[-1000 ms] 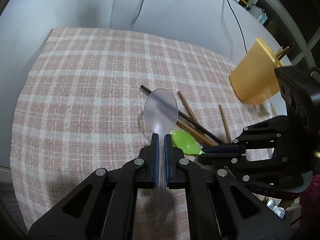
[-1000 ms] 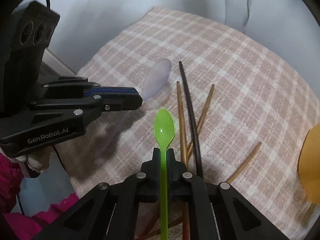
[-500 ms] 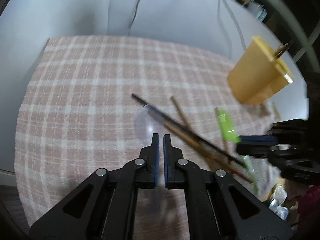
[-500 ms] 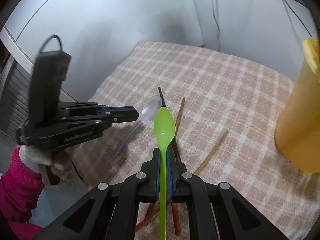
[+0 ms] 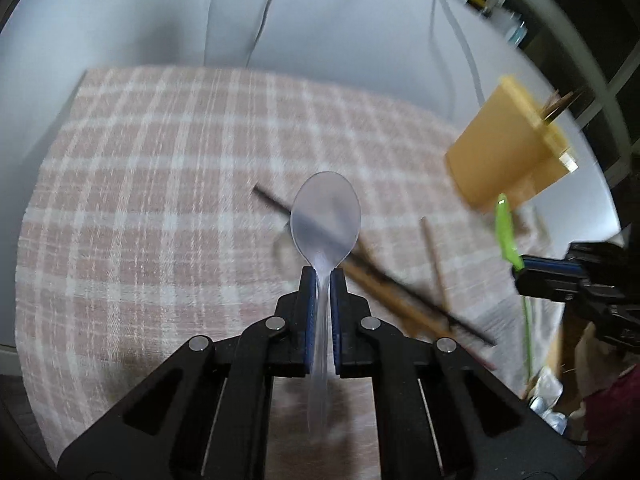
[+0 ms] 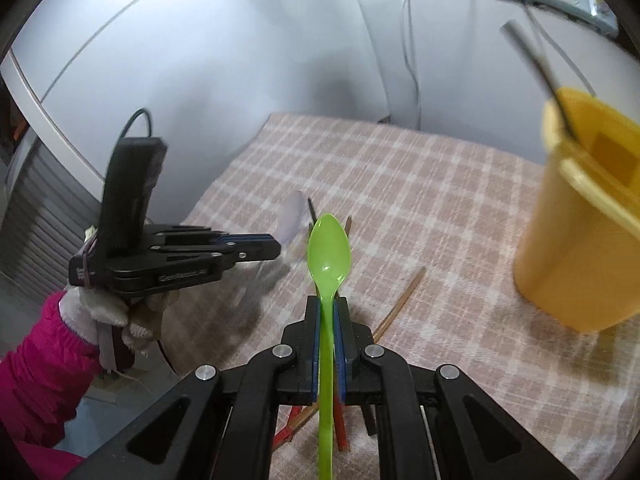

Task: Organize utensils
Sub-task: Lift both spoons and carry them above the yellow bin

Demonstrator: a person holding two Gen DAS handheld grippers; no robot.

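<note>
The right gripper (image 6: 328, 308) pinches the green spoon (image 6: 329, 246) by its handle, bowl pointing away, and the yellow cup (image 6: 584, 220) stands up and to the right of it, so this hand is nearer the cup. The left gripper (image 5: 320, 280) pinches the clear spoon (image 5: 325, 216) the same way, farther left of the cup. Chopsticks (image 5: 434, 260) lie on the checked cloth (image 5: 160, 200) near the cup.

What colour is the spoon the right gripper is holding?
Bright green. The green spoon shows best in the right wrist view, clamped in the right gripper.
</note>
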